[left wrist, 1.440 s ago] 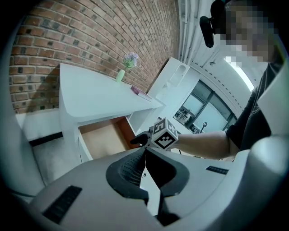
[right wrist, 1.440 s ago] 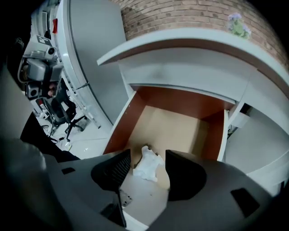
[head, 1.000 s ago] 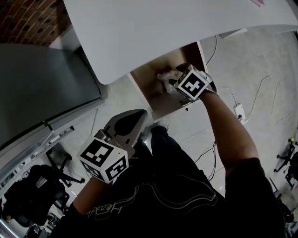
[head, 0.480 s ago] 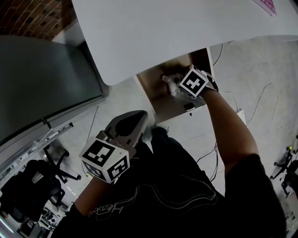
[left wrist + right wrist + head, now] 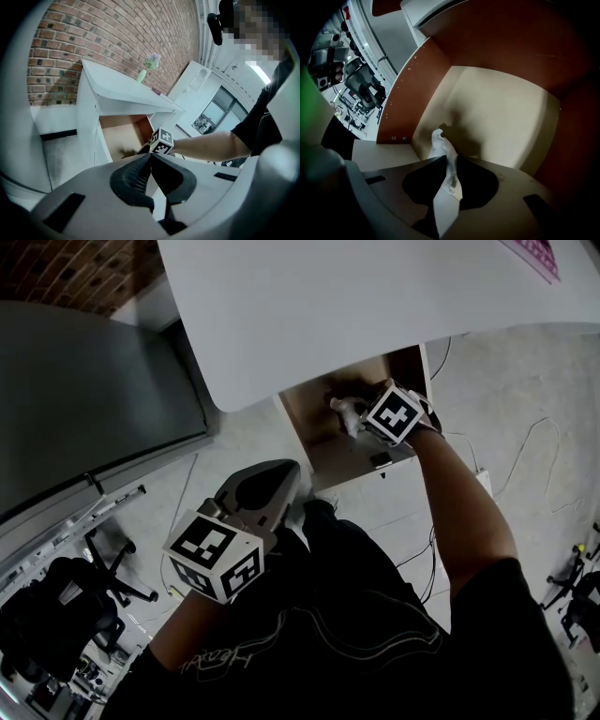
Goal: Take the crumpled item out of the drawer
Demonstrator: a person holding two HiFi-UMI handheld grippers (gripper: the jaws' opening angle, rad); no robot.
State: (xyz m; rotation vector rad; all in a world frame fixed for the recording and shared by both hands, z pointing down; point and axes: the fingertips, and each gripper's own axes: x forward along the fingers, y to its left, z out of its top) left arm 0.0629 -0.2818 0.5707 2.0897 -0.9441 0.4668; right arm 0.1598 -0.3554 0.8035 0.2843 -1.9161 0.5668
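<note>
The crumpled item (image 5: 446,154) is a white wad of paper, standing up from between the jaws of my right gripper (image 5: 449,163). Those jaws are closing and their pads pinch the wad. The gripper reaches into the open wooden drawer (image 5: 501,112), low over its pale floor. In the head view the right gripper (image 5: 364,414) is inside the drawer (image 5: 314,444) under the white desk, with the paper (image 5: 343,409) just showing past it. My left gripper (image 5: 265,487) hangs near my lap, jaws together and empty. In the left gripper view its jaws (image 5: 150,161) meet, pointed toward the drawer (image 5: 121,137).
The white desk top (image 5: 375,306) overhangs the drawer's back part. A grey cabinet (image 5: 84,399) stands at the left, with an office chair (image 5: 66,606) below it. Cables (image 5: 534,456) and a power strip (image 5: 483,481) lie on the floor at the right. A vase (image 5: 142,75) stands on the desk.
The right gripper has pushed a little deeper into the drawer, over the white paper. The left gripper has stayed by my lap.
</note>
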